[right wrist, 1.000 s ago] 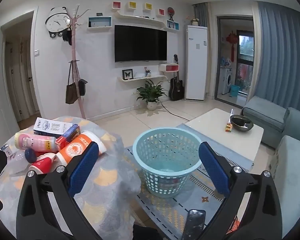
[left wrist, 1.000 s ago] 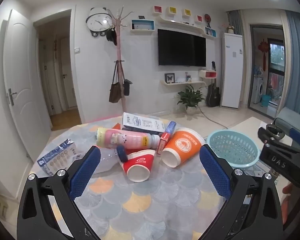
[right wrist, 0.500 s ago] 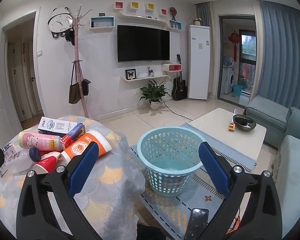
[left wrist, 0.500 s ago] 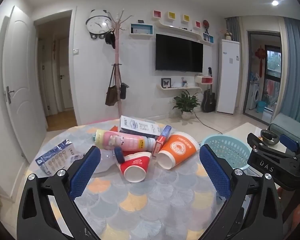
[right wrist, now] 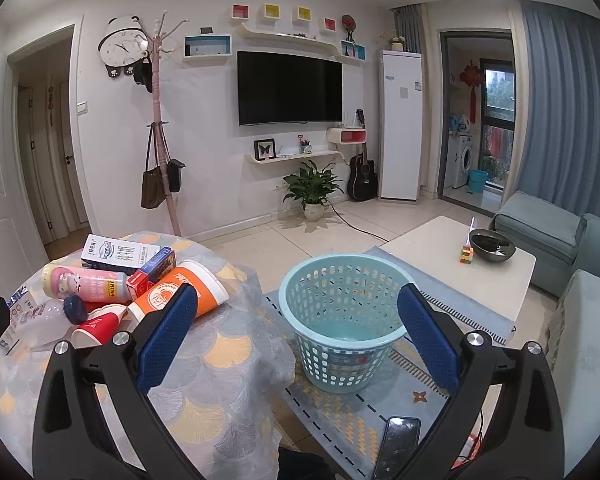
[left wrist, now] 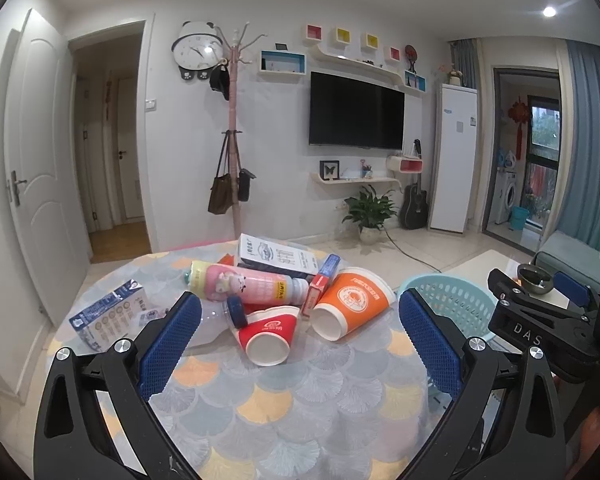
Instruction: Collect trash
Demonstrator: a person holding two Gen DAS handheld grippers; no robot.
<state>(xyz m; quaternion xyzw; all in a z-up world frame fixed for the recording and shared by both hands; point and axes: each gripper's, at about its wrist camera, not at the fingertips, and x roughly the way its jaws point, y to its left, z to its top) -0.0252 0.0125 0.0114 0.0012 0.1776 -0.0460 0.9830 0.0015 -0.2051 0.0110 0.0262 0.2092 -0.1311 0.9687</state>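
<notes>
Trash lies in a heap on the round table (left wrist: 300,408): an orange paper cup (left wrist: 350,304) on its side, a red paper cup (left wrist: 269,334) on its side, a pink bottle (left wrist: 248,288), a clear bottle with a blue cap (left wrist: 236,312), a white box (left wrist: 278,256), a small red and blue box (left wrist: 320,284) and a blue carton (left wrist: 110,314). My left gripper (left wrist: 298,338) is open and empty, just short of the red cup. My right gripper (right wrist: 298,340) is open and empty, above the light blue basket (right wrist: 344,320) on the floor. The orange cup (right wrist: 180,294) also shows in the right wrist view.
The basket (left wrist: 452,300) stands right of the table. A phone (right wrist: 396,446) lies on the rug near it. A white coffee table (right wrist: 460,264) with a dark bowl (right wrist: 492,244), and a blue sofa (right wrist: 580,312), are to the right. A coat stand (left wrist: 232,140) is behind the table.
Both grippers have drawn back and risen a little, so the table and basket sit lower and further off in view. Both stay open and empty. The trash has not moved.
</notes>
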